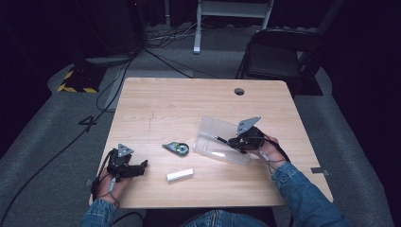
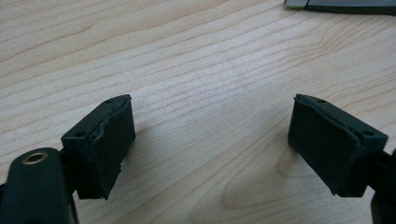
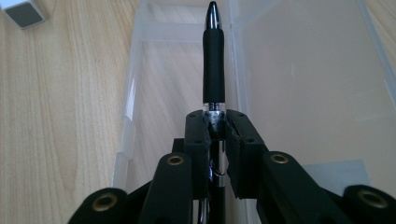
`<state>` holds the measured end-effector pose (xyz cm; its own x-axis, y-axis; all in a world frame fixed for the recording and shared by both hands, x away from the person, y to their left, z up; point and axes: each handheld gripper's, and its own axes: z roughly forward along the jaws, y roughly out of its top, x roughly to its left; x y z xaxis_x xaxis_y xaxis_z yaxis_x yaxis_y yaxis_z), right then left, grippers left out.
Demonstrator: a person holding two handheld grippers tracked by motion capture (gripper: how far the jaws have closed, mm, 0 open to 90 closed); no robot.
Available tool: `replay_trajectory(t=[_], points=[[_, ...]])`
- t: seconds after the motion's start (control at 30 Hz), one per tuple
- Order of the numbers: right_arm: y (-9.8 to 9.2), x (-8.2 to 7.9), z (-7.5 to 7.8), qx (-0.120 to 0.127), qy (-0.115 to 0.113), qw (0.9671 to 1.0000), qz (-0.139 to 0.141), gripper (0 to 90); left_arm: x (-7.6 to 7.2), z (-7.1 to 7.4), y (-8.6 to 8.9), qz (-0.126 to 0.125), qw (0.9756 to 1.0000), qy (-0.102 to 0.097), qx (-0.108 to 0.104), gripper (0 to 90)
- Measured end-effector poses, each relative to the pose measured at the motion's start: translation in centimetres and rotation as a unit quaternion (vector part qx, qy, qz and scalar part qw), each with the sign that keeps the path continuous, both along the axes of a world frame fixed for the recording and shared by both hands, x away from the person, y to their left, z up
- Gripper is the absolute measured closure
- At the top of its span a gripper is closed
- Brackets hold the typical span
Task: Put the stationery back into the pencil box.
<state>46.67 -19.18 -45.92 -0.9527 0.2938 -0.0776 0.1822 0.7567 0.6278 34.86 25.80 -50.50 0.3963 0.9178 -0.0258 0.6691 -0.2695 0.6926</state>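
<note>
A black pen (image 3: pixel 213 60) with a rubber grip and a silver tip points away from me, clamped between the pads of my right gripper (image 3: pixel 215 122). That gripper (image 1: pixel 231 142) hovers over the open clear plastic case (image 1: pixel 215 130) at the table's right middle, and the pen (image 1: pixel 220 138) pokes out to the left above the case. In the right gripper view the case's tray (image 3: pixel 154 74) lies under the pen and its lid (image 3: pixel 303 84) to the right. My left gripper (image 1: pixel 142 166) rests low at the table's front left, jaws wide apart over bare wood (image 2: pixel 210 140).
A correction tape dispenser (image 1: pixel 177 148) and a white eraser block (image 1: pixel 179 175) lie between the two grippers; the eraser's end (image 3: pixel 23 13) shows at the upper left of the right gripper view. A cable hole (image 1: pixel 239 91) sits near the far edge. A folding chair (image 1: pixel 279 52) stands beyond the table.
</note>
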Motion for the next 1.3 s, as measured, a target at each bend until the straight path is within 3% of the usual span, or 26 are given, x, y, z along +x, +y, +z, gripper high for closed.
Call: replay_trajectory(t=[0.9, 1.03, 1.3], points=[[0.81, -0.11, -0.84, -0.034, -0.019, 0.9992, -0.004, 78.7, 0.0, 0.0, 0.0, 0.0, 1.0, 0.0, 0.0, 15.2], [0.86, -0.22, -0.64, -0.028, -0.033, 0.9989, -0.016, 65.2, 0.0, 0.0, 0.0, 0.0, 1.0, 0.0, 0.0, 15.2], [0.74, -0.59, -0.28, -0.021, -0.035, 0.999, -0.017, 64.5, 0.0, 0.0, 0.0, 0.0, 1.0, 0.0, 0.0, 15.2]])
